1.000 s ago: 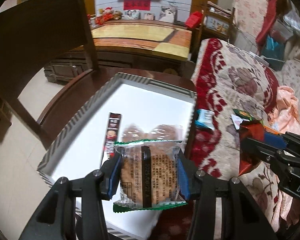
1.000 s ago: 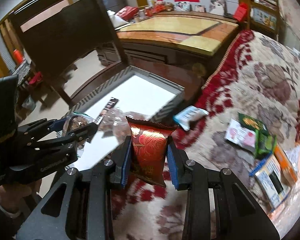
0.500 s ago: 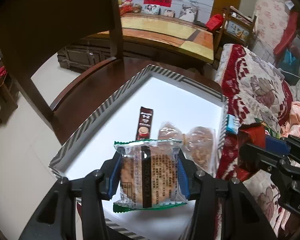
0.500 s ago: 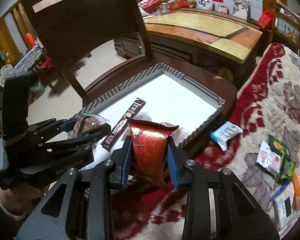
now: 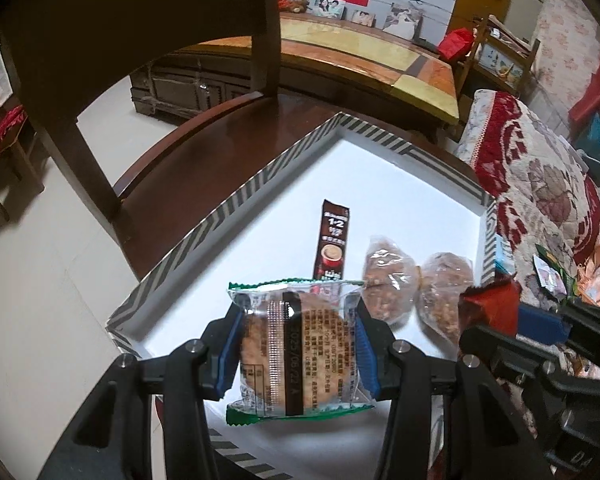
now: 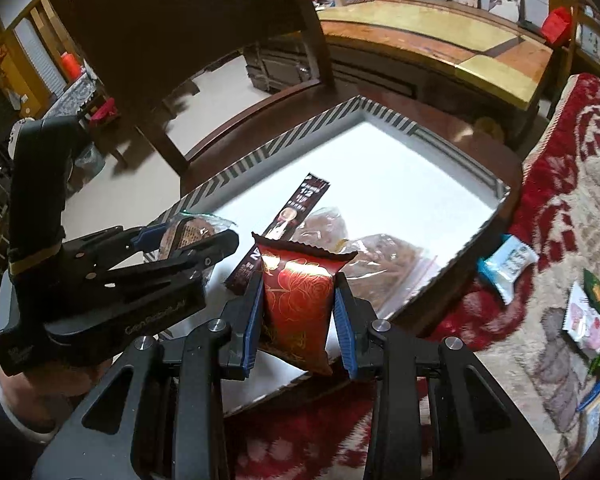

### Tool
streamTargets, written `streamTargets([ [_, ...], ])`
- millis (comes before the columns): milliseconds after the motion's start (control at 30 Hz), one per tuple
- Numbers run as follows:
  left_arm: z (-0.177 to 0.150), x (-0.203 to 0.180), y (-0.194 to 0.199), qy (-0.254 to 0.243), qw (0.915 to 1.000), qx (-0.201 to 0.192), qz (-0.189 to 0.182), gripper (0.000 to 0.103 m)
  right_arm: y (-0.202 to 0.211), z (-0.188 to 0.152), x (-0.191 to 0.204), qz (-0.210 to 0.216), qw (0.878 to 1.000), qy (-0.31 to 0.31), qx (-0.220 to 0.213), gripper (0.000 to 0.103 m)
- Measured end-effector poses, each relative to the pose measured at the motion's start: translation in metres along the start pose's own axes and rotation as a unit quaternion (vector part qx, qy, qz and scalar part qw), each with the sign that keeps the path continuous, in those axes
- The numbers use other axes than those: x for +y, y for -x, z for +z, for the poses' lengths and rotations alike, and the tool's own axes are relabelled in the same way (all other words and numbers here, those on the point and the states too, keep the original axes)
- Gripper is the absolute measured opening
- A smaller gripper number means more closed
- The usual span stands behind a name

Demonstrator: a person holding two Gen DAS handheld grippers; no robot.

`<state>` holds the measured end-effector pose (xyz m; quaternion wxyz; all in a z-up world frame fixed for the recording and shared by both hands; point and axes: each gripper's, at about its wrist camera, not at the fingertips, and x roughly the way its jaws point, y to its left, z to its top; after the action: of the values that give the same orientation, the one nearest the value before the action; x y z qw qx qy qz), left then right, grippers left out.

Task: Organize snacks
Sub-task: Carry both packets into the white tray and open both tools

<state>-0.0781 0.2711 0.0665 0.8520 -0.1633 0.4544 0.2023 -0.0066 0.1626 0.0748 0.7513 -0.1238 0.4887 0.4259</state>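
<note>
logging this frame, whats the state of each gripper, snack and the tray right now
left gripper: shut on clear-wrapped round biscuit
right gripper: shut on red gold-patterned pouch
brown coffee stick sachet: lying flat in tray
two clear bags of brown snacks: lying in tray
white striped-rim tray: on dark wooden chair seat

- The right gripper [image 6: 298, 322] pinches a glossy red foil packet with gold roses [image 6: 298, 304] between blue pads.
- Beyond it, a white striped-rim cardboard tray [image 6: 380, 196] holds a dark brown coffee stick sachet [image 6: 296, 212].
- The left gripper [image 6: 198, 238] clamps a clear-wrapped biscuit [image 6: 188, 230].
</note>
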Motion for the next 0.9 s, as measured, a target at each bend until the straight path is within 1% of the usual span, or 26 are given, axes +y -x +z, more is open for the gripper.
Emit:
streamTargets([
  [333, -0.002, 0.012, -0.017, 0.017, 0.9996, 0.02, 0.007, 0.051, -0.027, -0.007, 0.011, 0.018, 0.999, 0.012, 0.037, 0.031],
  [567, -0.004, 0.016, -0.024, 0.028, 0.999, 0.031, 0.019, 0.052, -0.045, -0.014, 0.013, 0.026, 0.998, 0.014, 0.056, 0.032],
  [733, -0.005, 0.019, -0.029, 0.033, 0.9984, 0.041, 0.023, 0.052, -0.053, -0.021, 0.01, 0.037, 0.997, 0.002, 0.063, 0.035],
  [767, -0.005, 0.019, -0.029, 0.033, 0.9982, 0.042, 0.025, 0.053, -0.053, -0.021, 0.01, 0.038, 0.997, 0.001, 0.063, 0.036],
  [833, -0.005, 0.018, -0.029, 0.036, 0.9981, 0.043, 0.024, 0.054, -0.049, -0.022, 0.009, 0.039, 0.997, -0.001, 0.06, 0.041],
  [867, -0.005, 0.019, -0.028, 0.038, 0.9982, 0.041, 0.022, 0.058, -0.045, -0.021, 0.009, 0.039, 0.998, 0.0, 0.056, 0.042],
  [900, -0.005, 0.019, -0.027, 0.039, 0.9982, 0.04, 0.021, 0.065, -0.04, -0.02, 0.009, 0.041, 0.998, -0.001, 0.051, 0.042],
])
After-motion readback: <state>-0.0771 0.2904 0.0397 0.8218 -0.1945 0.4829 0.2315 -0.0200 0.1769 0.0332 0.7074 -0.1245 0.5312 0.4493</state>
